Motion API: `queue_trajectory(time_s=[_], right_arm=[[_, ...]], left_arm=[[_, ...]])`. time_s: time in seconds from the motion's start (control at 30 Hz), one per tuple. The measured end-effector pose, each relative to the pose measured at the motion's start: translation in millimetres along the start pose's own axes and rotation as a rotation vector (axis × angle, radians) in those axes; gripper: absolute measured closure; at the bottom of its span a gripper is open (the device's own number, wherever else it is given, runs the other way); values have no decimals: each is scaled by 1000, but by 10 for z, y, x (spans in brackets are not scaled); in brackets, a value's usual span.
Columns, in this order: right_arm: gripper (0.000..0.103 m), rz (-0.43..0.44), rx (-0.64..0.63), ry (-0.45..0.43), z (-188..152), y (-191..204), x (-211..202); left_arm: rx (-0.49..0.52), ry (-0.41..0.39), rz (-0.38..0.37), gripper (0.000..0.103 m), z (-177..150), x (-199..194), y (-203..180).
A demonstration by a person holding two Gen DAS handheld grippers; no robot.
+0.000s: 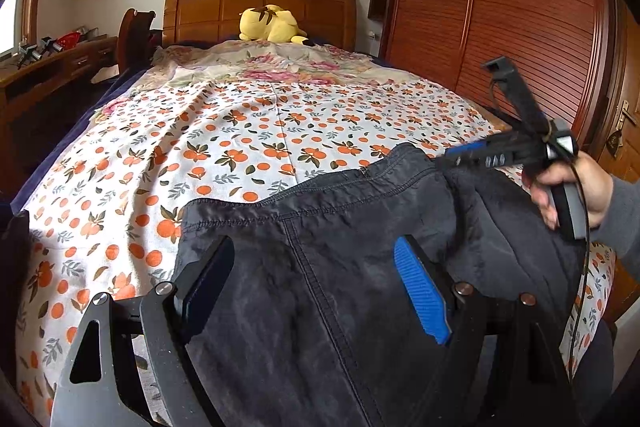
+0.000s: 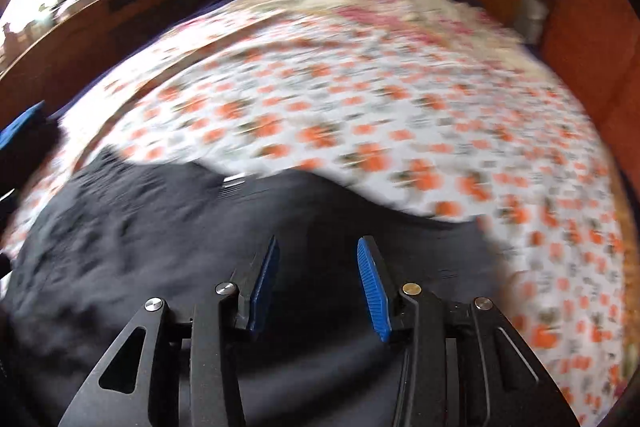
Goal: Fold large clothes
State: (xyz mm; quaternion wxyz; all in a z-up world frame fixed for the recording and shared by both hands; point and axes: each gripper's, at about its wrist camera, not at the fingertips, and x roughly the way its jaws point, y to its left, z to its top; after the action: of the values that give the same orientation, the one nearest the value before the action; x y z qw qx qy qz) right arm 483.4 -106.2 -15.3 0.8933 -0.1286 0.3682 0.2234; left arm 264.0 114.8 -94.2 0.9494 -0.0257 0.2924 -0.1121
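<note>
We are looking along the left hand-held gripper [image 1: 316,279] in the left wrist view, and its jaws are standing spread wide above the dark garment [image 1: 344,267], with nothing pinched between the blue pads. The garment is lying on the near end of the bed [image 1: 248,131], over the orange-print sheet [image 1: 224,147], filling the view from about 5 to 7 o'clock; its lower part is running out of frame, so we are not able to see its full shape. A stitched hem and a centre seam are showing, and a small zip end near 12 o'clock of the cloth. At 9 o'clock a wooden worktop [image 1: 52,63] is carrying small items too tiny to name. At 12 o'clock a yellow plush toy [image 1: 272,25] is resting against the headboard [image 1: 260,9]. At 3 o'clock the person's right hand [image 1: 572,191] is gripping the right hand-held gripper [image 1: 448,161], whose tip is hovering at the garment's far right edge; from here we cannot tell its jaw gap. A slatted wardrobe [image 1: 500,7] is standing behind it.

In the right wrist view everything is smeared by motion. The right hand-held gripper [image 2: 316,267] is showing its jaws partly apart, with only the dark garment [image 2: 160,227] below them and nothing clamped. The left hand-held gripper's blue pad [image 2: 20,127] is peeking in, cut off, at 9 o'clock.
</note>
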Motion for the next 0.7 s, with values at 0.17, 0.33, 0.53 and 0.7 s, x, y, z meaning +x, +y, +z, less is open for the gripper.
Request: queue_trajectory(time_s=[0.17,0.33,0.53,0.7], right_arm=[[61,-49,-53,80,-43,305,274],[66,-23,-41,109,121,250,549],[67,-48,-64,114,189,273,791],[67,-64,-69,107,181,291,730]], left_arm=[[-5,-7,-2,20,-14,-66,50],[-10,-10,-3,20,-19,-93,81],[-9,-12,-9,20,-5,-89,57],[-4,-1,-11,20,-21,-52,4]])
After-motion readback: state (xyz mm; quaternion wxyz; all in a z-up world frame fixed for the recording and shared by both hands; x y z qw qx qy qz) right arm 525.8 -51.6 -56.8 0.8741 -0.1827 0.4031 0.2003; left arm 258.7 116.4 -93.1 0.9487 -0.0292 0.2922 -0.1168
